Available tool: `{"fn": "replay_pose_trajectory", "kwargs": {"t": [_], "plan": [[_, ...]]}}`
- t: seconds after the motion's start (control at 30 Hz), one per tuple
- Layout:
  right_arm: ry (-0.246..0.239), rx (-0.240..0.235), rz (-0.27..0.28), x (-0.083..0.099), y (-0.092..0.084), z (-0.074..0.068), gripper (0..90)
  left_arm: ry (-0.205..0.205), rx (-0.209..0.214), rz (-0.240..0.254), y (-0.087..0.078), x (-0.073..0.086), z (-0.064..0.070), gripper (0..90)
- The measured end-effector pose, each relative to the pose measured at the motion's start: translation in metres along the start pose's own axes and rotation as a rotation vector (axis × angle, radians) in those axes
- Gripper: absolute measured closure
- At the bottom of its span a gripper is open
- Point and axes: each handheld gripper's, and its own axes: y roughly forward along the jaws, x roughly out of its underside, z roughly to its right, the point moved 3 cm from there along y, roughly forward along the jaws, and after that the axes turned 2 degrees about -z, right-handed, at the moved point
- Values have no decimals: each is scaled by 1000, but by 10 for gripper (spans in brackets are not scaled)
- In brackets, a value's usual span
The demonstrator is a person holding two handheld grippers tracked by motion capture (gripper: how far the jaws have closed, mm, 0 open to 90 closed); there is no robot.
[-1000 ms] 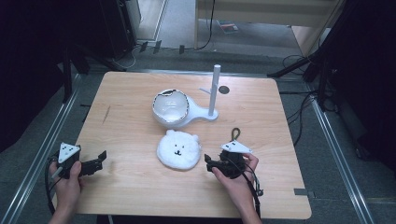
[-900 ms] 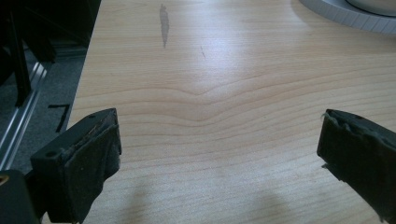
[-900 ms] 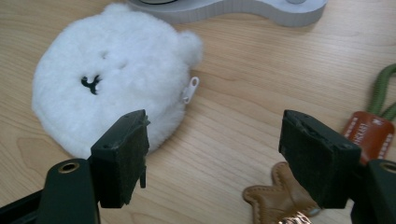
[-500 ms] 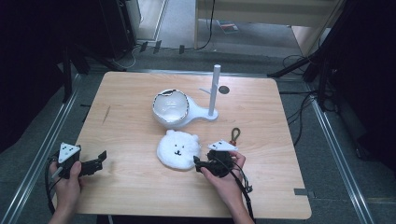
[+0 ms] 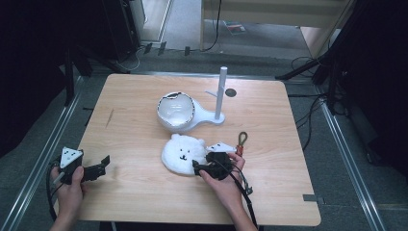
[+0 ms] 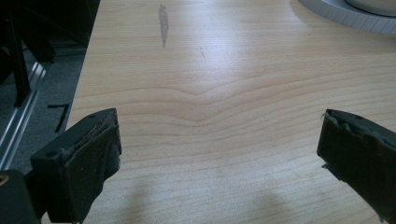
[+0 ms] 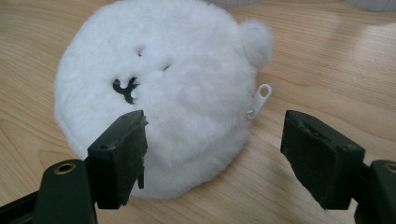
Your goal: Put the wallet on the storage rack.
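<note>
Right hand-held gripper (image 7: 212,156) sits low over the surface (image 5: 269,202), jaws wide, nothing clamped. The white plush bear pouch (image 7: 154,93) lies flat right in front of it; its near edge pokes between the jaws, closer to the left pad in the right gripper view, not pressed.

Risks:
- Off-centre approach: if one pad lands first, it likely shoves the pouch across the surface instead of pinching it.
- Fur is soft and compressible, so the pads may grab only pile and slip off on the lift.
- The zipper pull (image 7: 259,100) sticks out between the jaws toward the right one; a pad could snag it.
- Jaws are close to the wood, so they could scrape on closing.

Left hand-held gripper (image 6: 219,158) is also wide open over bare surface, well apart from the pouch, so it gives no support.
</note>
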Motion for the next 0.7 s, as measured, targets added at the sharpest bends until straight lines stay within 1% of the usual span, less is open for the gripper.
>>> {"fn": "replay_pose_trajectory", "kwargs": {"t": [0.13,0.17,0.6,0.63,0.7], "plan": [[14,-6,-19,-1,6,-2,226,1,0,-1,0,0,0,4],[10,-7,-21,-1,7,-3,226,1,0,0,0,0,0,4],[27,-19,-28,0,18,-9,240,3,0,-4,0,0,0,4],[28,-17,-31,1,18,-9,243,2,1,-5,0,0,0,4],[20,-13,-30,2,19,-9,291,3,1,-6,0,0,0,4]]}}
